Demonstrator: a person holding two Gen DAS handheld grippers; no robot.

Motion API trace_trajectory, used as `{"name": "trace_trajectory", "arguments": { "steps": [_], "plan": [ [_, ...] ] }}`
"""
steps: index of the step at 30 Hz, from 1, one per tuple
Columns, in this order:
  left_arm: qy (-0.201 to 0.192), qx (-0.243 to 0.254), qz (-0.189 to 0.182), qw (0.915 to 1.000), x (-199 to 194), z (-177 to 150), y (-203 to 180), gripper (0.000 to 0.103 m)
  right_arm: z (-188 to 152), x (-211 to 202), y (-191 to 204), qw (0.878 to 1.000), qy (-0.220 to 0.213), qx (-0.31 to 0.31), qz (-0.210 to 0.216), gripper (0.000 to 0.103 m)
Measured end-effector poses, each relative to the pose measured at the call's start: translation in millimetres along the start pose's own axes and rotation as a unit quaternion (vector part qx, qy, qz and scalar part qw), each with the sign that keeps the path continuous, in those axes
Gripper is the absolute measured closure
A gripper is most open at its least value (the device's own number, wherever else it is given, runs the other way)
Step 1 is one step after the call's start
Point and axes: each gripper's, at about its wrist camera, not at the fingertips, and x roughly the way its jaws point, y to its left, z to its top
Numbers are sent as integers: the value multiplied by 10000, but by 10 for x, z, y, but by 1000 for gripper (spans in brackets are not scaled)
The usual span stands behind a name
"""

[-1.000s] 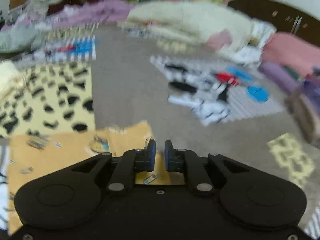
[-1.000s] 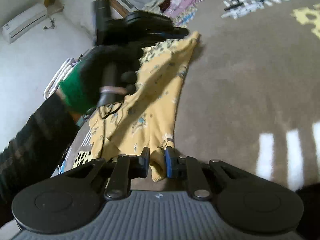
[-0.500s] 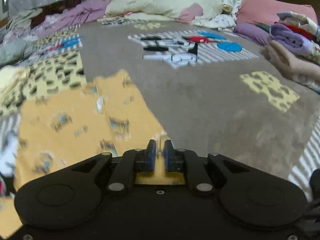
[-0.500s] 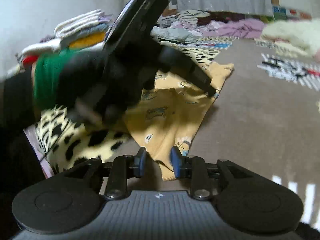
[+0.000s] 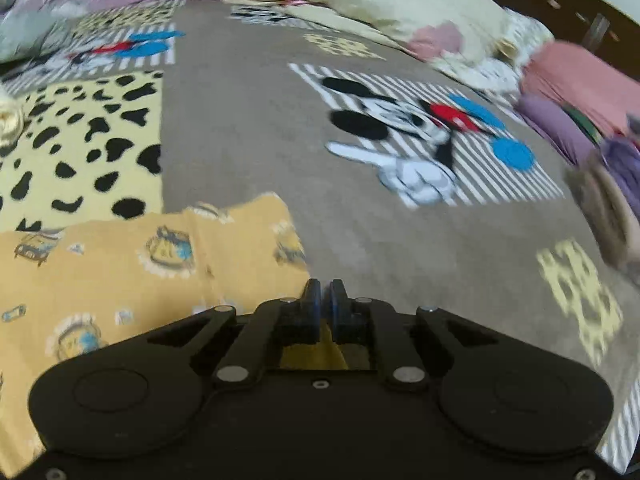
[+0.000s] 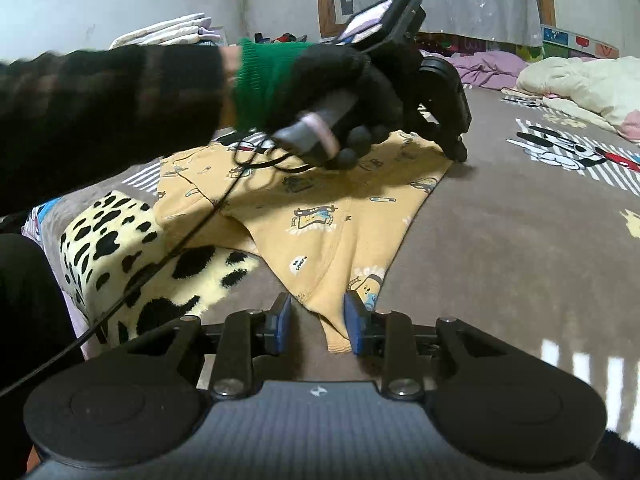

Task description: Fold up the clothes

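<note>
— Spreading step, by the look of it: yellow printed garment (image 6: 320, 220) lying flat on the brown blanket (image 6: 500, 240), partly over the spotted patch (image 6: 120, 248), far corner pinned at the tip of the left gripper (image 5: 324, 300)

— Left tongs together, then?

— Nearly together, clamped on the garment's edge; yellow cloth visible behind the blue pads. Gripped by a gloved hand (image 6: 340, 92) with a green cuff

— And the right gripper (image 6: 316, 320)?

— Apart, straddling the near corner of the garment; cloth between the pads (image 6: 354, 322) but no squeeze on it. Looks like a release, or a regrasp not yet made

— So, next?

— Probably closing on that near hem, or letting go with the left as well, then picking fresh corners for the first fold. Calls for catching a single layer cleanly and keeping the cloth taut between both grippers, without dragging it off toward the heap of bedding (image 5: 380, 0)

— Risk?

— Bunched hem, crooked fold
</note>
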Motion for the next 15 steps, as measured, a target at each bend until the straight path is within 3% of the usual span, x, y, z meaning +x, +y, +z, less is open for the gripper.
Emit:
{"name": "trace_trajectory", "arguments": {
  "steps": [5,8,11,13,15],
  "plan": [
    [-300,-720,-197,9968,8,146,163,96,-11,-45,27,9999,-1,-117,-43,71],
    [-689,-625,-189,9955,-353,132,206,92,-7,-149,43,9998,-62,-192,-14,69],
    [-1002,-834,-73,9914,-886,-185,457,76,-4,-296,119,9989,-186,-439,-7,70],
    [-1207,-1023,1,9874,-1253,-422,646,75,-10,-328,196,9972,-243,-702,-53,70],
    [-1404,-1239,91,9823,-1617,-677,838,67,-8,-316,262,9951,-306,-928,-119,70]
  ]
}}
